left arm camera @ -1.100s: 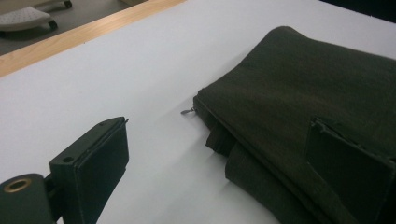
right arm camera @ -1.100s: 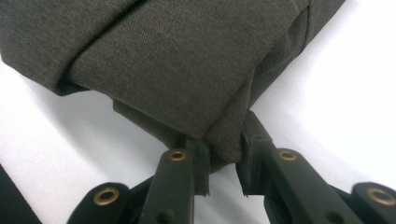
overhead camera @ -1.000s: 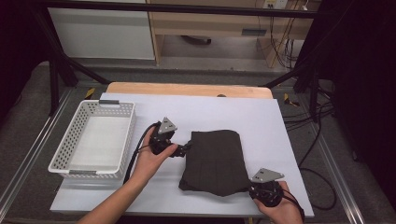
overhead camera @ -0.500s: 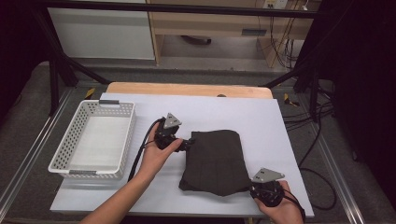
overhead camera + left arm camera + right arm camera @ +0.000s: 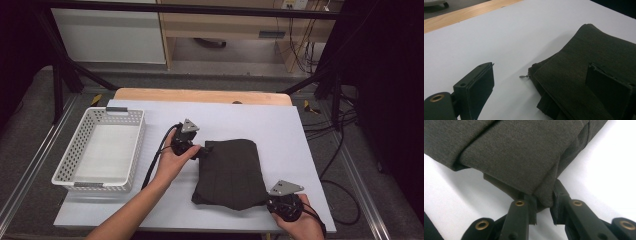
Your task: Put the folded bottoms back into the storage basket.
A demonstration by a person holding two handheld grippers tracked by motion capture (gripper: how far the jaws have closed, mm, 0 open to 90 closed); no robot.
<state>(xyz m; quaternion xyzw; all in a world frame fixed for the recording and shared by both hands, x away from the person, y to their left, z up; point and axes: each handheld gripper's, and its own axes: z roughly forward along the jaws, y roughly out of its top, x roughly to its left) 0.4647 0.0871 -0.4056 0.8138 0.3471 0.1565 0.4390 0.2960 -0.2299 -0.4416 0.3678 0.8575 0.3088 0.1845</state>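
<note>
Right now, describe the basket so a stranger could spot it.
Find the white table. At its left edge sits the basket, left of the folded dark cloth. It is the one white, perforated, rectangular container, and nothing lies in it.

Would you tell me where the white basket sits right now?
In the high view, the white basket sits empty at the table's left edge, left of the left gripper and the dark folded cloth.

I work at a white table (image 5: 280, 125) whose far edge is a strip of bare wood (image 5: 200, 95). Beyond it I see a grey floor (image 5: 240, 62), a white cabinet (image 5: 110, 35) and a wooden shelf unit (image 5: 225, 25) with loose cables (image 5: 300, 45) hanging beside it. Black frame struts (image 5: 62, 75) slant down on both sides, and dark curtains (image 5: 390, 75) close off my right.
</note>
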